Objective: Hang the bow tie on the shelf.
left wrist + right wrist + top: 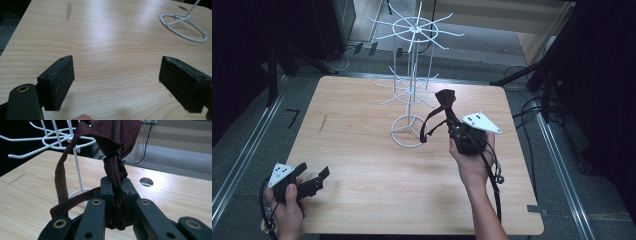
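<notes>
The right hand-held gripper (455,126) is clamped on a dark red bow tie (445,97), gripping it just below the knot; in the right gripper view the jaws stand nearly together with the fabric pinched between the pads (109,195), and the strap (60,182) hangs in a loop off to the 9 o'clock side. In the high view the bow tie is held above the tabletop (362,150), just to the 3 o'clock side of the white wire display rack (412,75), near its lower ring of hooks. The step in hand appears to be hanging the bow tie on the rack. To do it well, keep the grip firm below the knot, let the strap loop hang free and open, and bring that loop over the tip of one wire hook rather than between two, so it does not snag on neighbouring prongs. The rack is light and could tip if pushed. The left hand-held gripper (314,180) rests low at the 7 o'clock corner of the tabletop, jaws wide apart with nothing between them. The tabletop is pale wood grain with rounded corners, bearing the rack's ring base (183,27). Beyond it the room is dark, with grey flooring, metal rails (242,155) and loose cables (527,110).
</notes>
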